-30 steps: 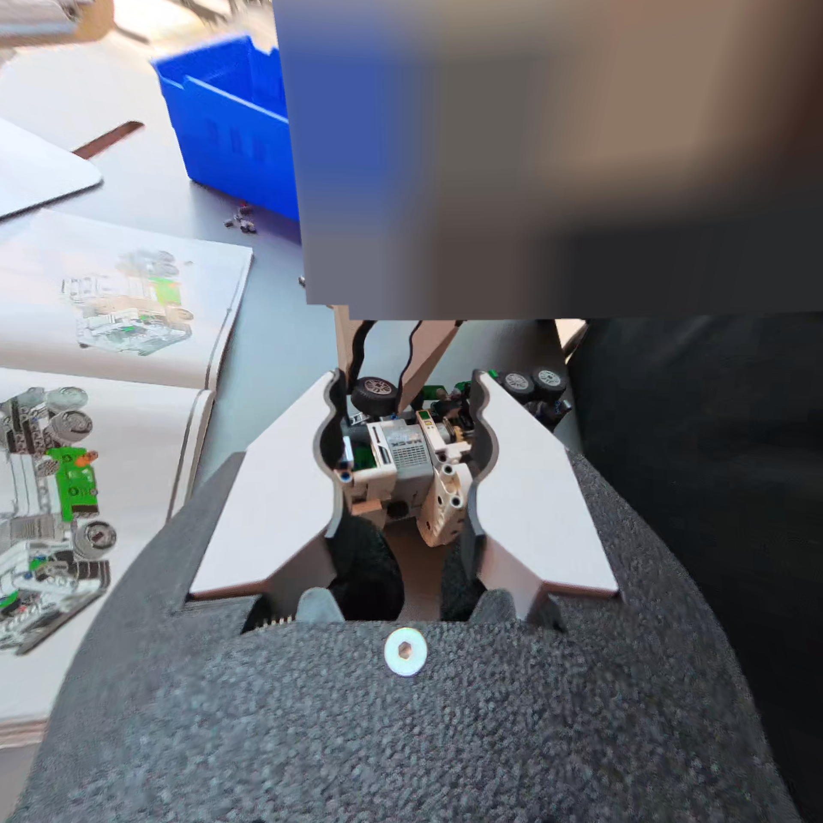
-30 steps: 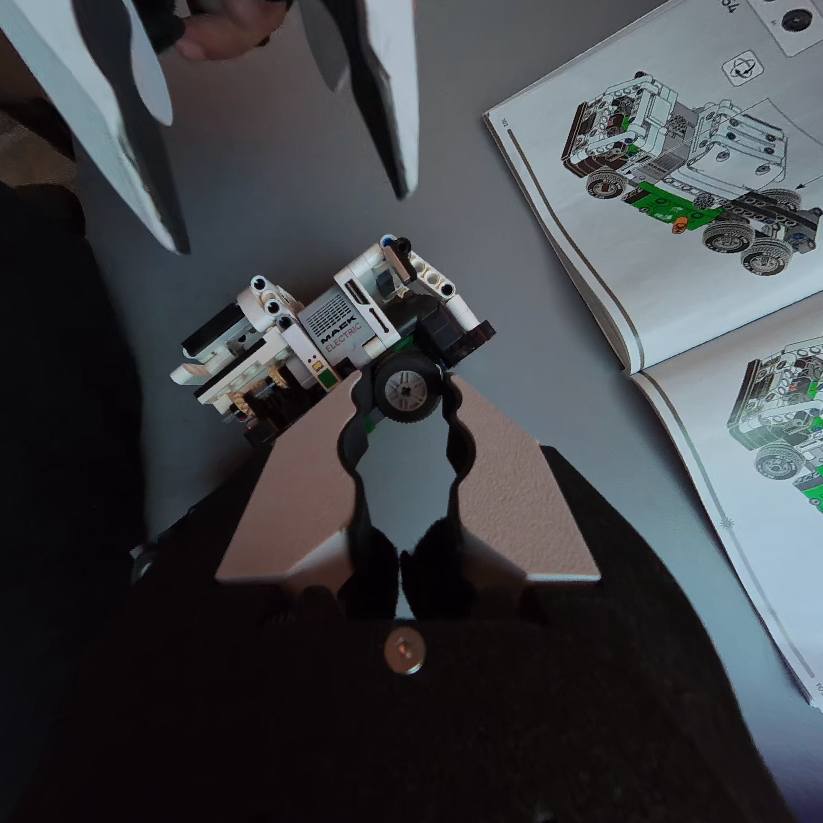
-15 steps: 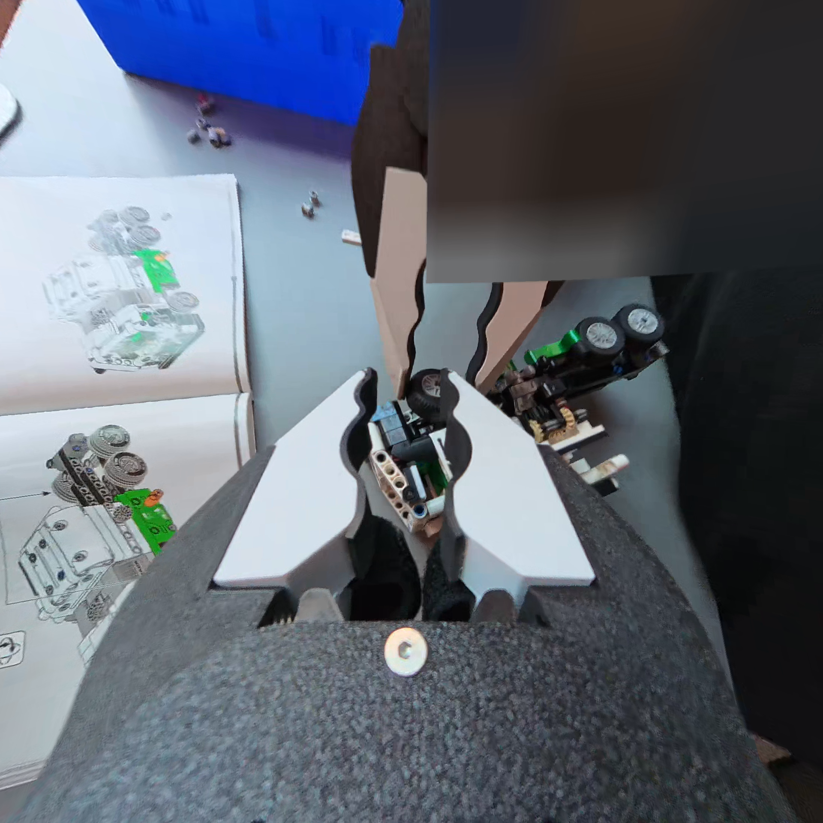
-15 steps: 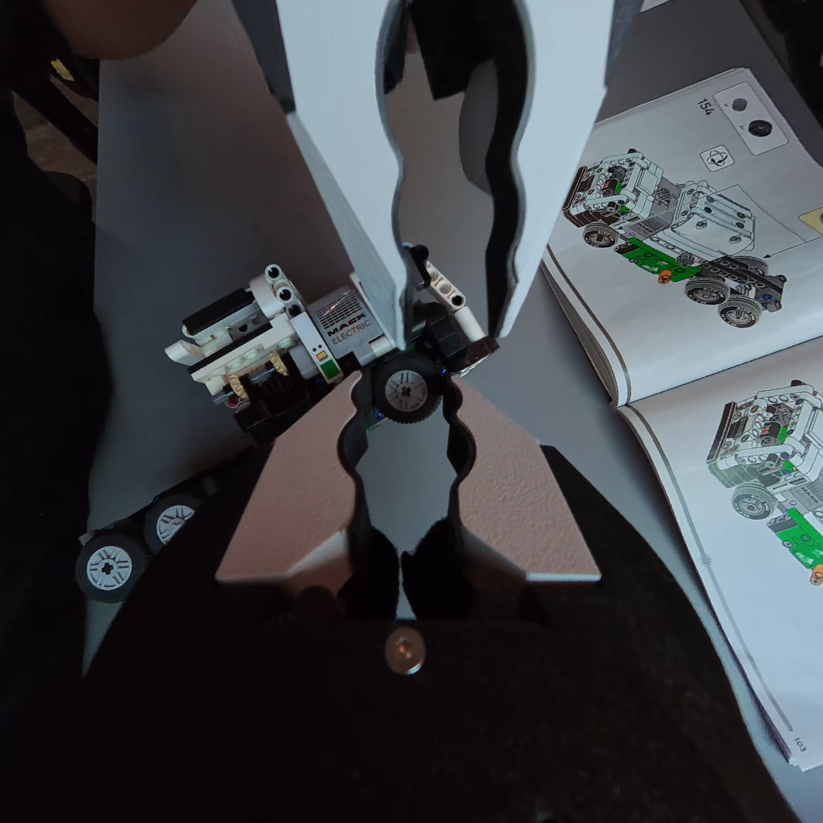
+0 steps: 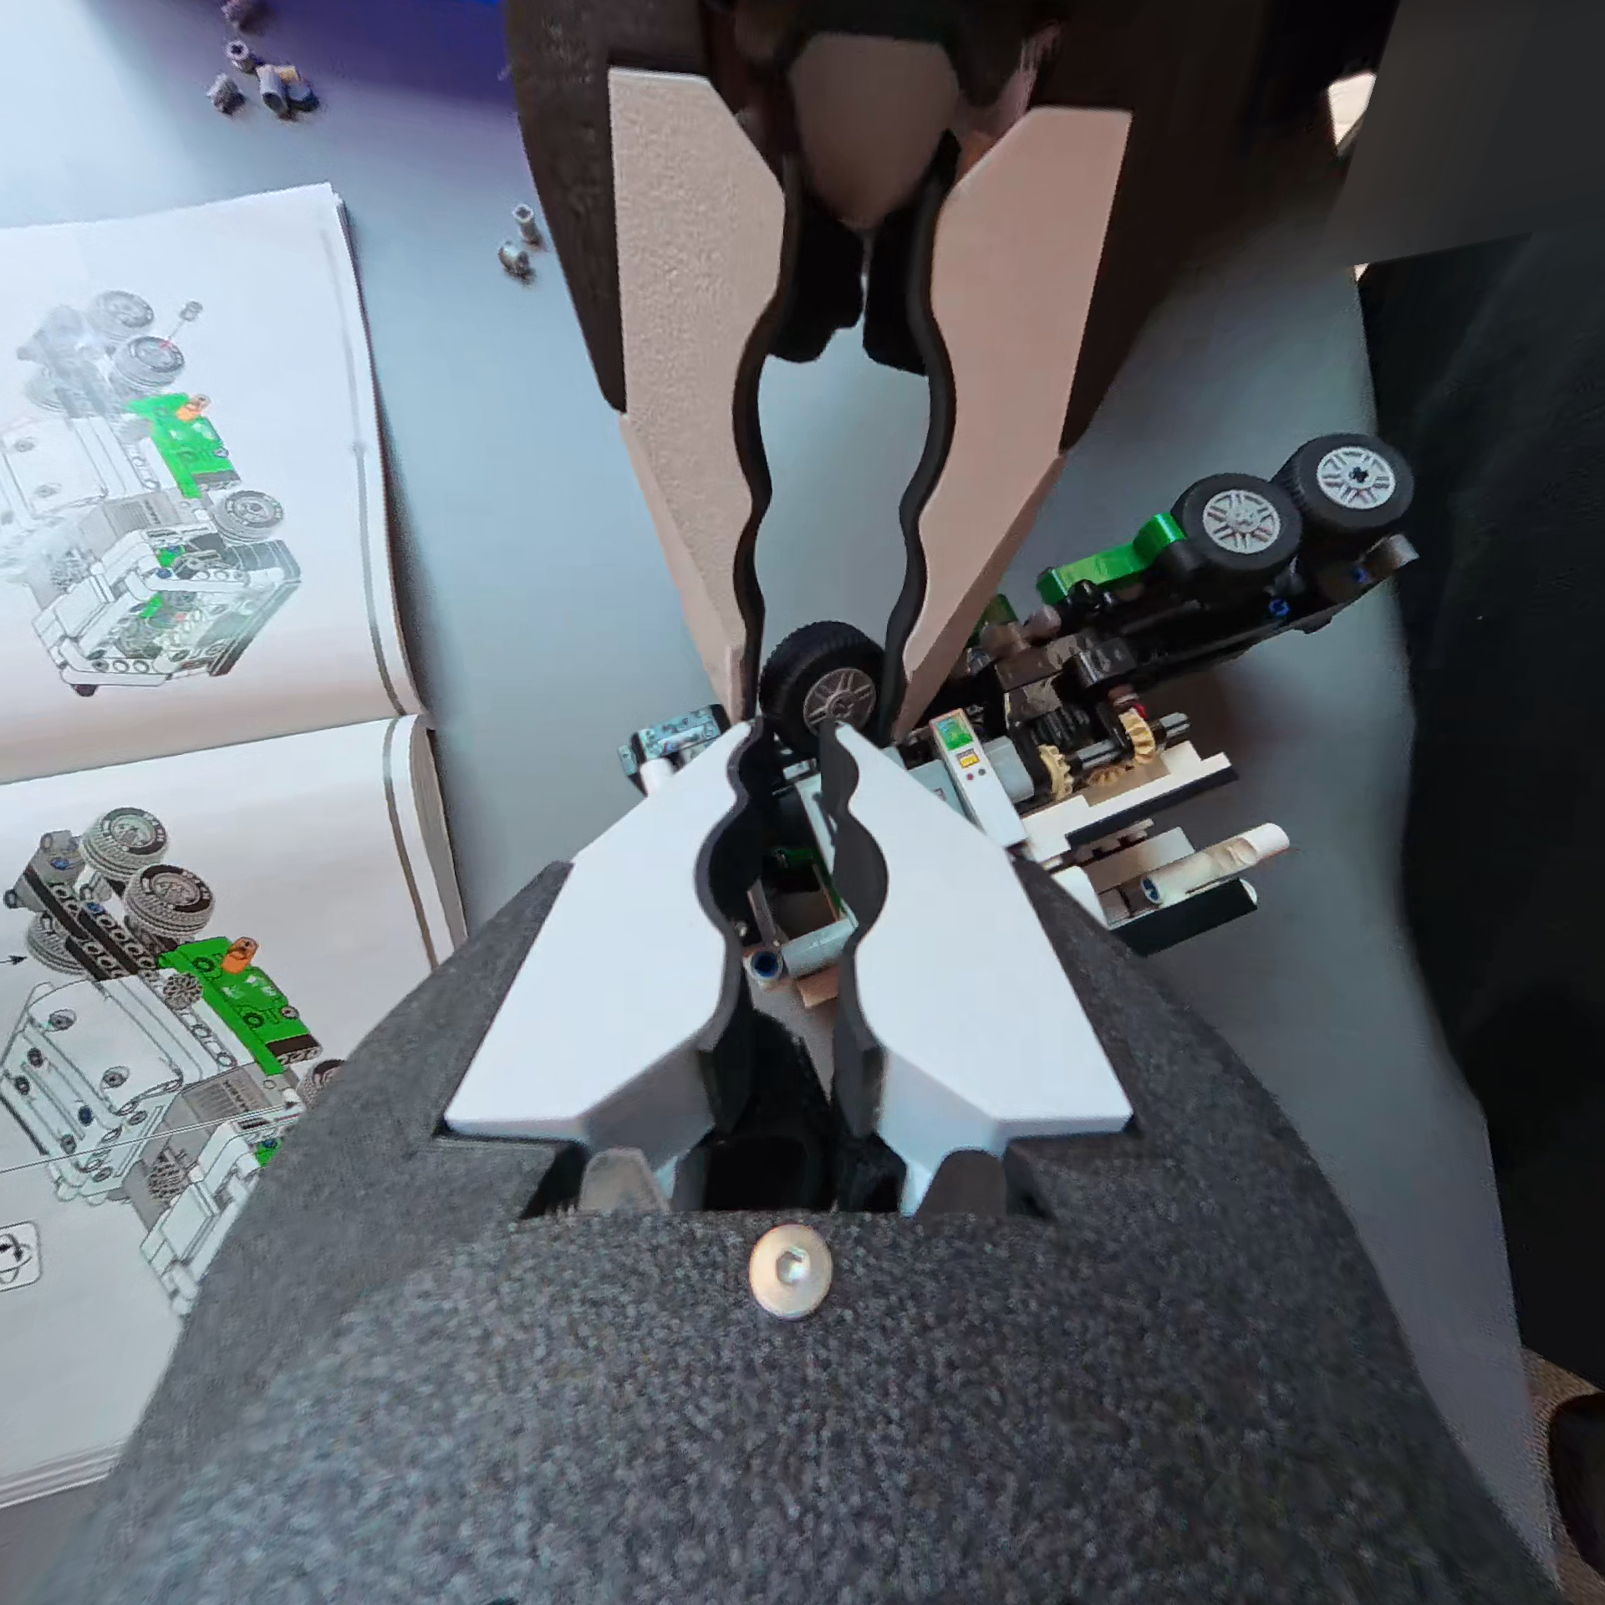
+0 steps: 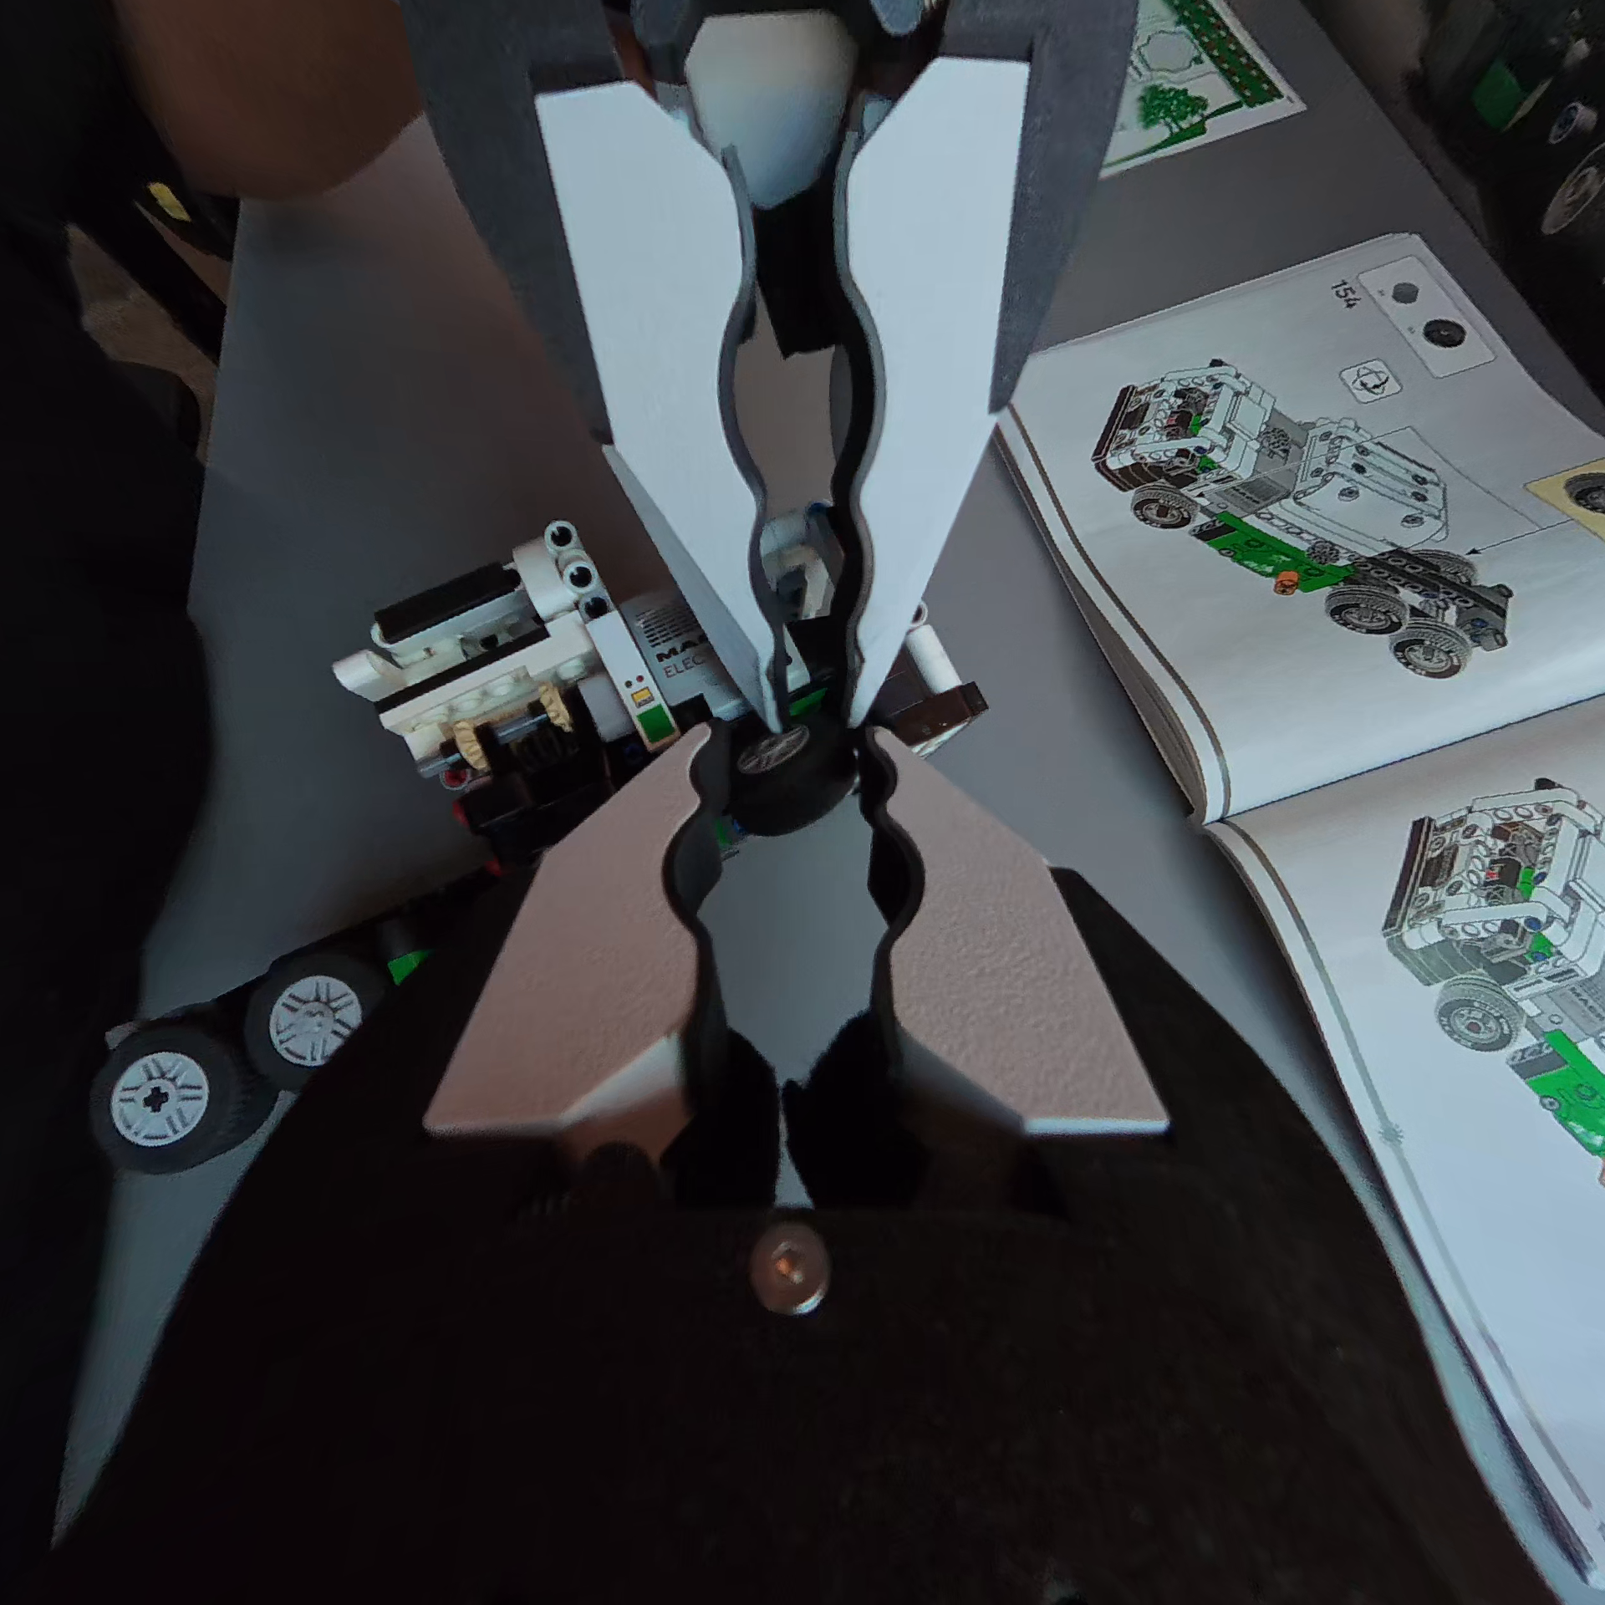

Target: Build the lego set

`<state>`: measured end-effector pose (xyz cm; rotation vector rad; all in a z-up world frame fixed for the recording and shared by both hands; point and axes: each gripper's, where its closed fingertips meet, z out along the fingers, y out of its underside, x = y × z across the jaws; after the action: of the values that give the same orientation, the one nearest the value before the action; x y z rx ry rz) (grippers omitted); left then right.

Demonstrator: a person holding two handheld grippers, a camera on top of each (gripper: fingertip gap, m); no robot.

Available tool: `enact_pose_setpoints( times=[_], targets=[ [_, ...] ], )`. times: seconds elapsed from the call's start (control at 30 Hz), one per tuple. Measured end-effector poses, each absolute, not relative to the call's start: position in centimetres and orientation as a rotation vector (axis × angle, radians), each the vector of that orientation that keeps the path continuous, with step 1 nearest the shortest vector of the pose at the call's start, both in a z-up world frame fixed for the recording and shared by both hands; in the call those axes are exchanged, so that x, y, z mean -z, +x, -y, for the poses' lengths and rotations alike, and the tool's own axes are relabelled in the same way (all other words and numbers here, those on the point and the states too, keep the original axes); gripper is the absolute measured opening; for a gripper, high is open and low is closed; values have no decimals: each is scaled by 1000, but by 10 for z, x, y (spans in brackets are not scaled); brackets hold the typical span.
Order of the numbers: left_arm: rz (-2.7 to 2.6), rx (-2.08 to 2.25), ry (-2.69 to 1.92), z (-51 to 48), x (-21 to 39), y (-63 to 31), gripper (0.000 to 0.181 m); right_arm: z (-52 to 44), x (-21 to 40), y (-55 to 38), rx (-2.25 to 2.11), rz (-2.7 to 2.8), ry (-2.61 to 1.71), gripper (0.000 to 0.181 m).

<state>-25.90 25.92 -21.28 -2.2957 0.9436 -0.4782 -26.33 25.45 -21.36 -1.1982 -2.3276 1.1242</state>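
A white, black and green lego truck (image 5: pixel 1086 782) lies on its side on the grey table; it also shows in the right wrist view (image 6: pixel 521 660). My left gripper (image 5: pixel 792 734), with white fingers, is shut on the truck's front cab end. My right gripper (image 6: pixel 786 743), with beige fingers, is shut on the truck's black front wheel (image 6: pixel 782 773). In the left wrist view the right gripper (image 5: pixel 821 703) comes in from above onto that wheel (image 5: pixel 825 686). The two grippers meet tip to tip. The truck's two rear wheels (image 5: pixel 1294 512) stick out sideways.
An open instruction booklet (image 5: pixel 174 608) lies on the table beside the truck, also in the right wrist view (image 6: pixel 1303 521). Several small loose parts (image 5: pixel 260 82) lie at the far edge, two more (image 5: pixel 521 239) near the booklet. A dark-clothed person is close by. The grippers are tip to tip, or close to it.
My left gripper has moved in over the truck's front end and narrowed its jaws onto it. My right gripper has stayed shut on the front wheel. The truck's rear wheels have come into view.
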Motion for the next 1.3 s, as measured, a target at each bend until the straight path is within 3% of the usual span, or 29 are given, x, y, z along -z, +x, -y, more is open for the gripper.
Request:
enact_pose_setpoints(
  times=[0.03, 0.27, 0.33, 0.43, 0.63, 0.8, 0.97, 1.07, 1.13, 1.3],
  targets=[
    [-940, 478, -2290, -260, 213, -259, 8, -255, 213, -263, -1156, 2323, -1189, 28],
    [-921, 467, -2238, -264, 210, -259, 5, -258, 210, -258, -1551, 2235, -1243, 21],
    [-930, 459, -2187, -266, 204, -255, 17, -265, 207, -257, -1705, 2188, -1361, 21],
    [-946, 359, -2184, -269, 207, -257, 33, -277, 201, -256, -1903, 2048, -1473, 0],
    [-968, 317, -2195, -272, 211, -248, 36, -269, 218, -253, -1833, 2110, -1495, 0],
    [-909, 289, -2181, -272, 201, -256, 31, -315, 206, -255, -1624, 2030, -1434, 10],
    [-638, 275, -2092, -259, 176, -279, 30, -289, 216, -229, -1638, 2263, -1197, 41],
    [-404, 402, -2080, -229, 171, -287, 43, -259, 213, -200, -1814, 2442, -1180, 40],
    [-276, 498, -2078, -207, 172, -283, 62, -247, 221, -190, -1806, 2489, -1220, 36],
    [-126, 498, -2066, -173, 188, -255, 64, -237, 220, -178, -1731, 2332, -1365, 35]
  ],
)
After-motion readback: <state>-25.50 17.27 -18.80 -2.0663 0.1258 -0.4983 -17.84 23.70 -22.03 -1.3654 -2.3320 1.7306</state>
